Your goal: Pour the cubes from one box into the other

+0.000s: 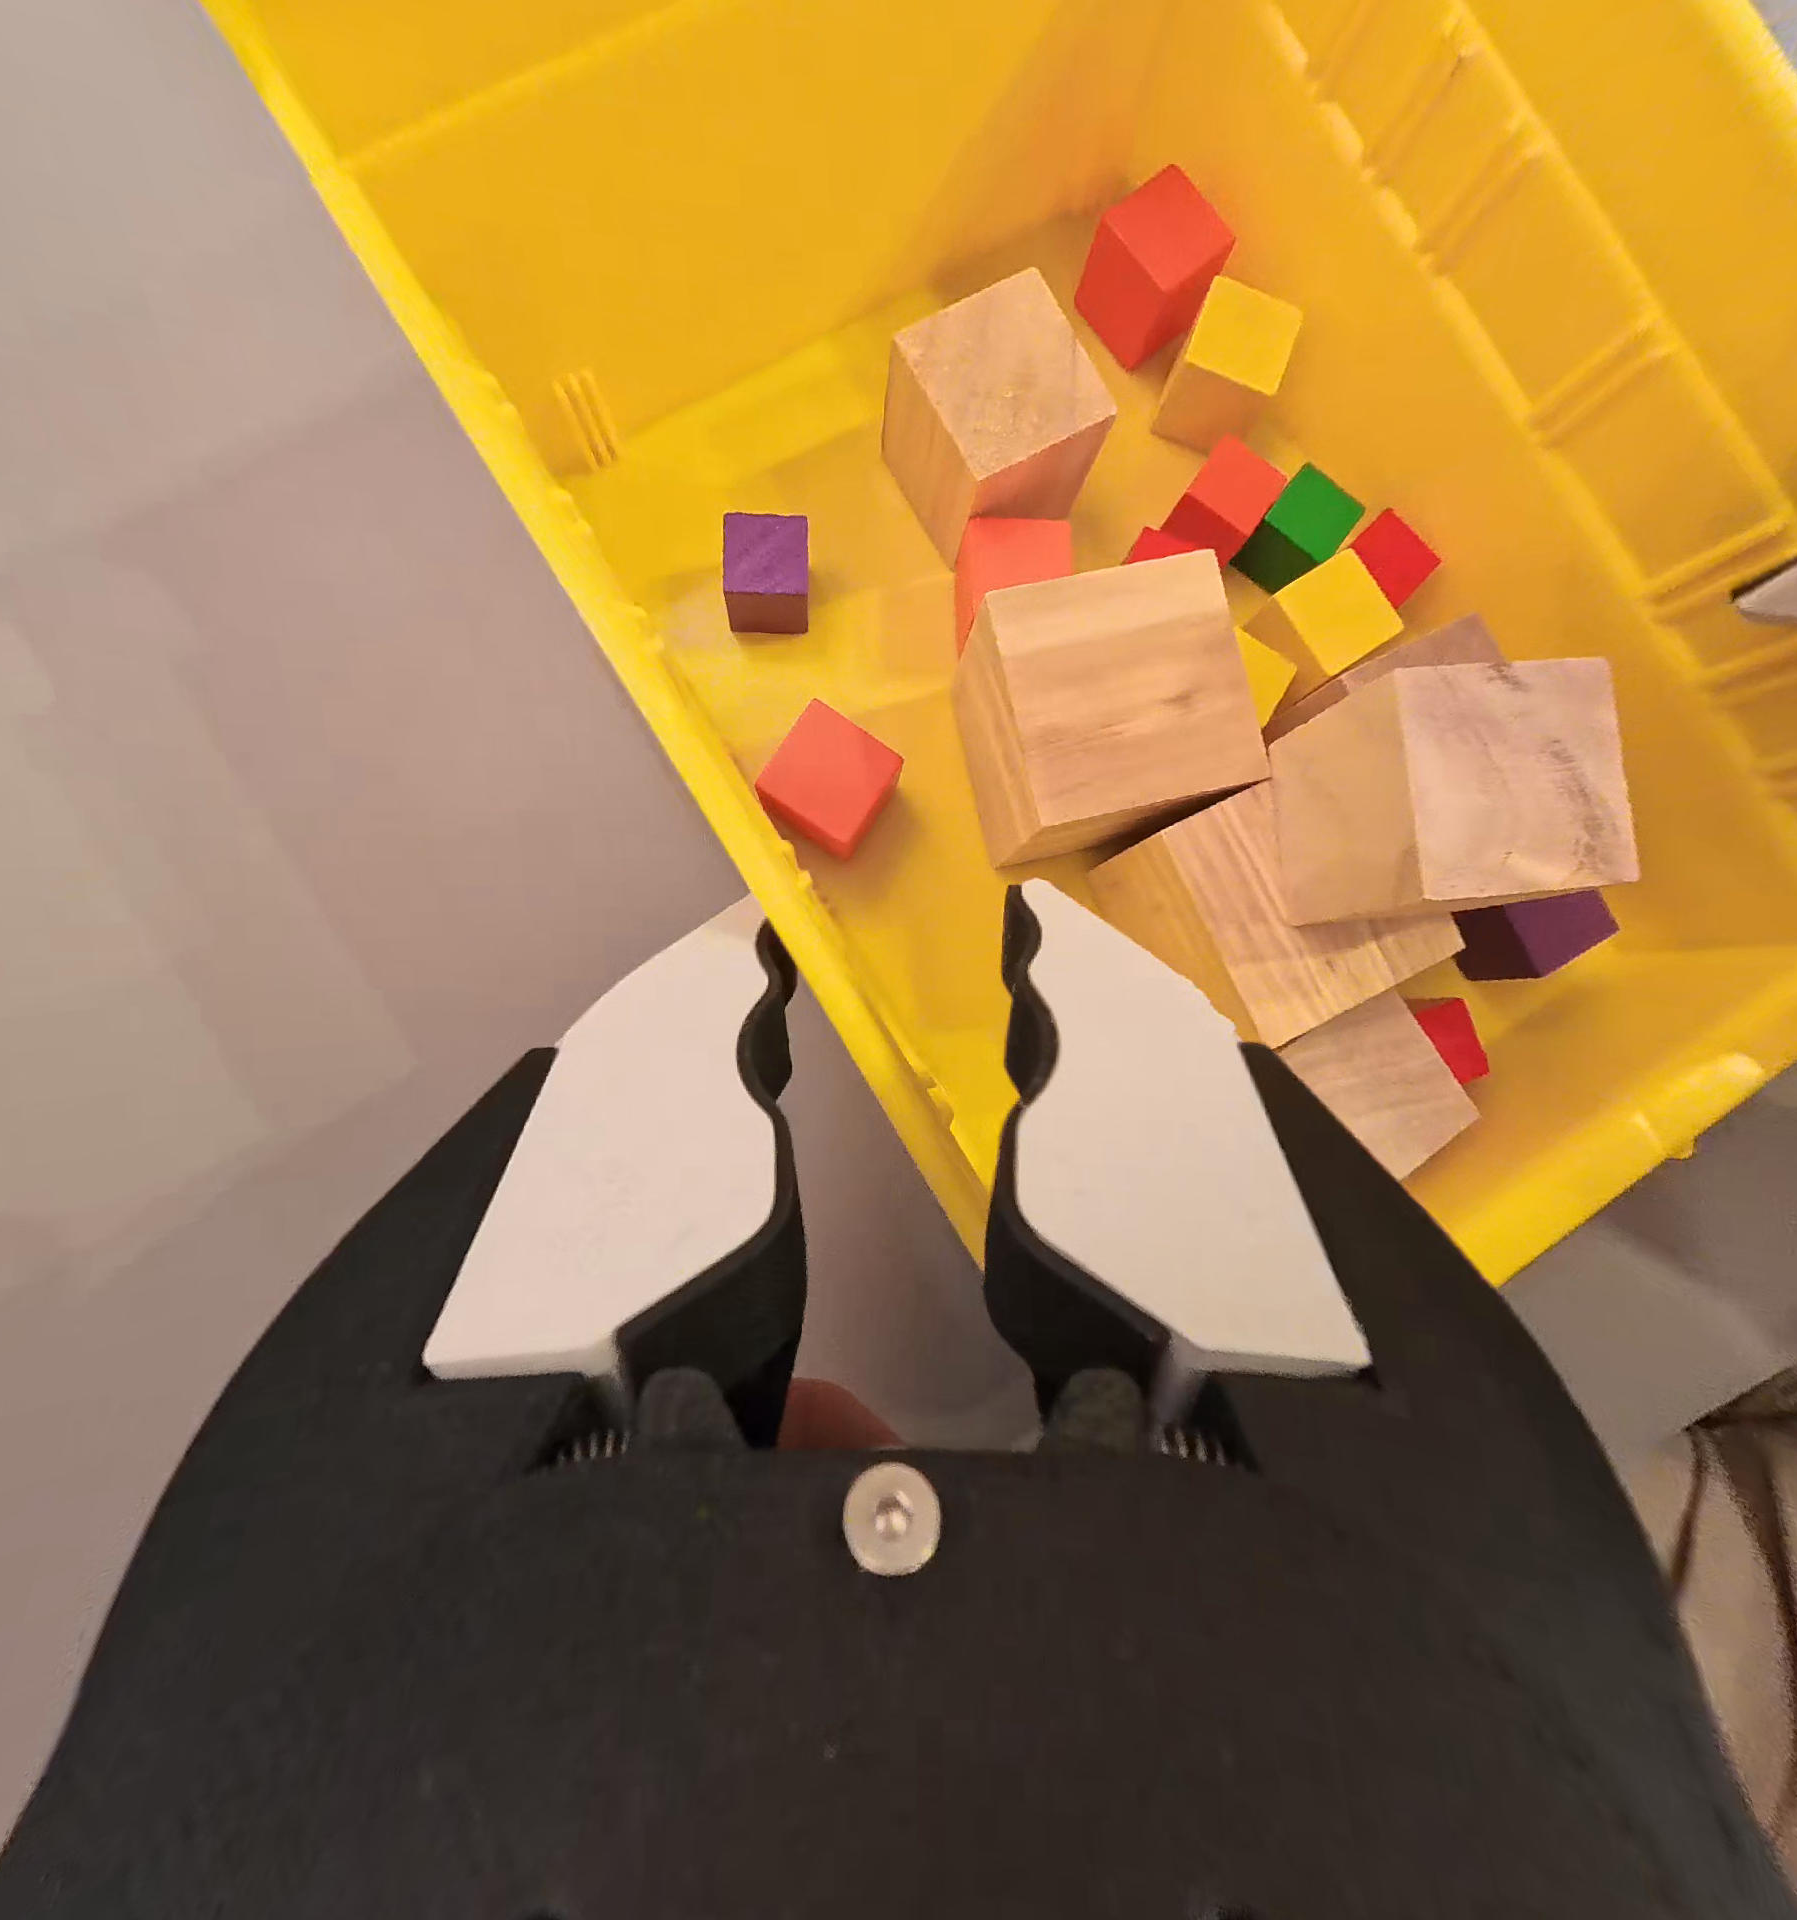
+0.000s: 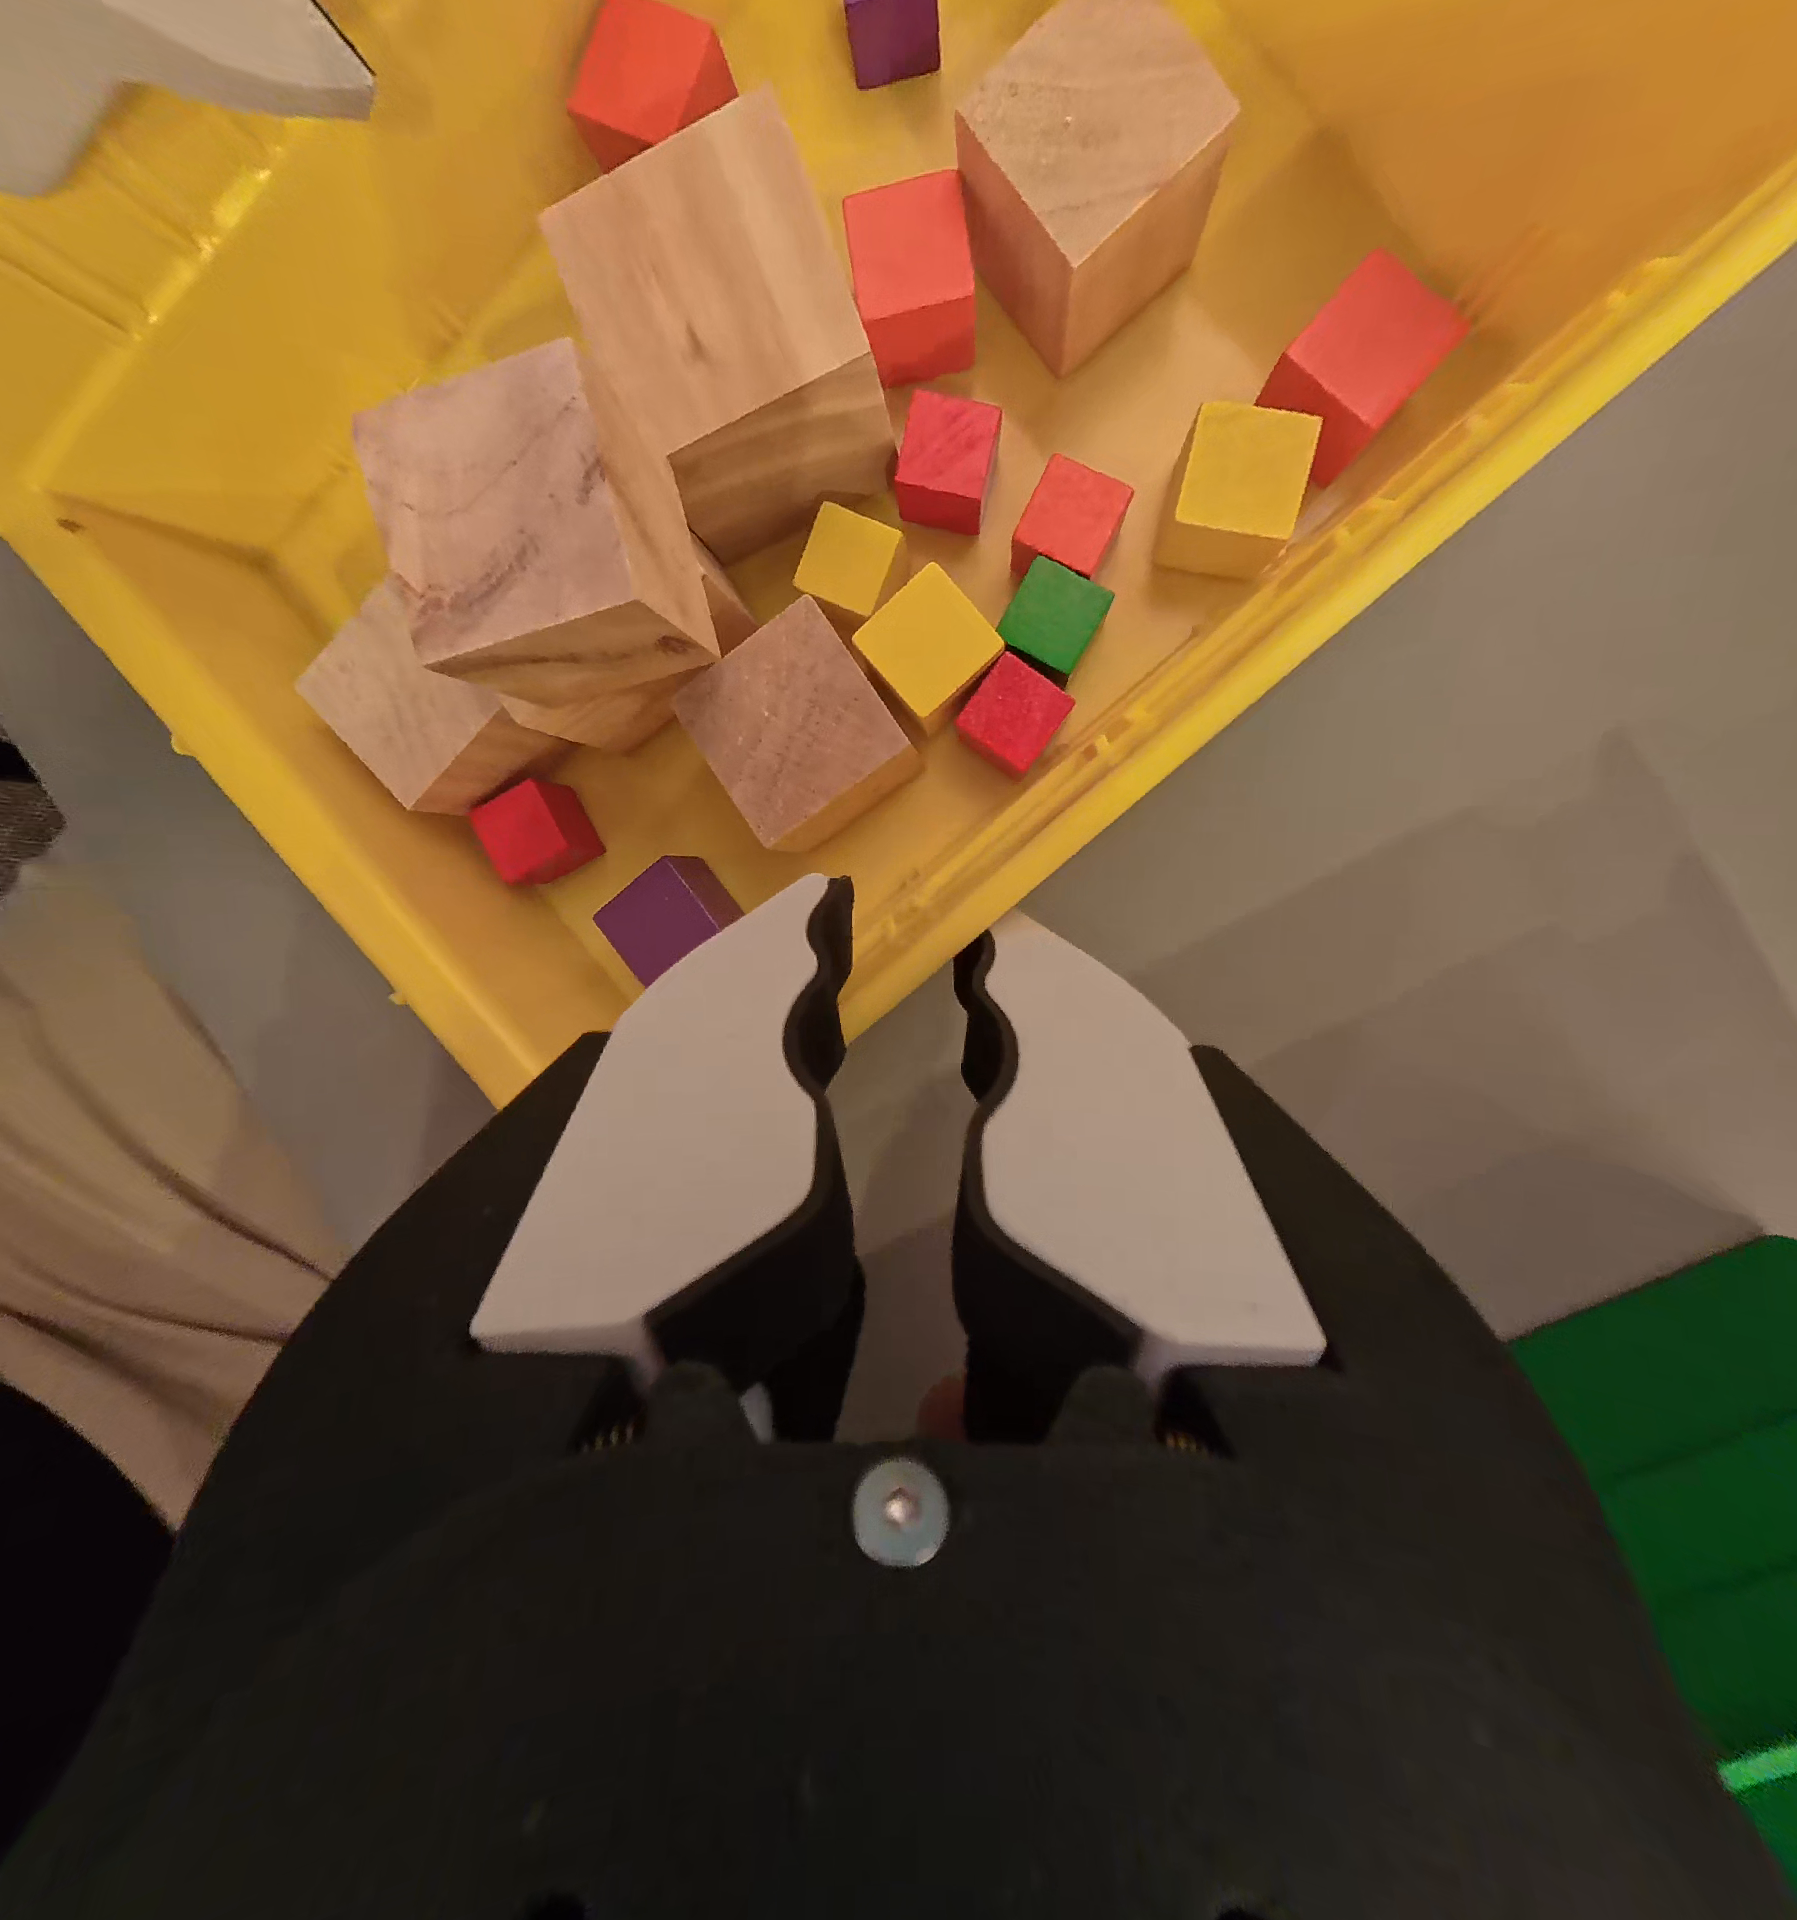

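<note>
A plain grey-white surface [image 1: 198, 727] lies beneath everything, and a yellow box [image 1: 665, 208] sits above it at a slant in both views.

The left gripper [image 1: 899, 925] straddles one long wall of the yellow box, one finger outside and one inside; its jaws stand a little apart with the rim between them. Whether they press on the wall cannot be told for certain. The right gripper [image 2: 899, 914] straddles the opposite long wall near a corner, jaws likewise narrowly parted around the rim. Its tip shows at the far edge of the left wrist view.

Inside the box the cubes are gathered toward one end. Several large bare wooden cubes [image 1: 1107, 707] lean on one another in a heap. Small coloured ones lie around them: a green cube [image 2: 1055, 613] touching a red cube [image 2: 1013, 712] and a yellow cube [image 2: 925, 639], and a purple cube [image 1: 765, 569] lying alone near the wall by the left gripper.

A green box [image 2: 1704, 1507] shows at the lower right of the right wrist view, well apart from the yellow one. Beige cloth [image 2: 63, 1143] shows at the left edge.
</note>
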### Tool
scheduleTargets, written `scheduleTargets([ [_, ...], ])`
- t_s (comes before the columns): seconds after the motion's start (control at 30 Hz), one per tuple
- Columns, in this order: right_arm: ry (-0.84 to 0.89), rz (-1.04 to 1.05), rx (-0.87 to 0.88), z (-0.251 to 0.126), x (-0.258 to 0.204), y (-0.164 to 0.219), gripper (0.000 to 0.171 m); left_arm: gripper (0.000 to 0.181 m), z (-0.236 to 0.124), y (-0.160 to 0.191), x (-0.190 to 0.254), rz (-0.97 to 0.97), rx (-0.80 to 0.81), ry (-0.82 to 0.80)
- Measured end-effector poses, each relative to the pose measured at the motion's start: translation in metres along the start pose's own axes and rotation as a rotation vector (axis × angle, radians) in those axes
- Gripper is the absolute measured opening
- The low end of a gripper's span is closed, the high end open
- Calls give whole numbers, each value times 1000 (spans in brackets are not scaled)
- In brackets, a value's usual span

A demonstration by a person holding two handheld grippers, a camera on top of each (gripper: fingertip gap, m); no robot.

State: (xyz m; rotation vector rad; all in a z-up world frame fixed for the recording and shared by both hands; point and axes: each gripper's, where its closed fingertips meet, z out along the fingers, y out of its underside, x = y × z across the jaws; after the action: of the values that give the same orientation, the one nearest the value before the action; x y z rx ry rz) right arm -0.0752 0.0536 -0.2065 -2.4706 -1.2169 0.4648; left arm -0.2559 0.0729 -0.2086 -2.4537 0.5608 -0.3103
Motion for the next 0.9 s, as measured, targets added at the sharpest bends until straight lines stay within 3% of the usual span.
scheduleTargets([
  [0.23,-125,111,-36,6,-6,-1,27,10,6,-8,-12,-14,-18,-90],
  [0.67,-114,109,9,-1,1,8,11,6,-4,-25,-2,27,2,-115],
  [0.9,-94,127,119,-51,15,5,11,6,-29,-69,24,76,90,-124],
])
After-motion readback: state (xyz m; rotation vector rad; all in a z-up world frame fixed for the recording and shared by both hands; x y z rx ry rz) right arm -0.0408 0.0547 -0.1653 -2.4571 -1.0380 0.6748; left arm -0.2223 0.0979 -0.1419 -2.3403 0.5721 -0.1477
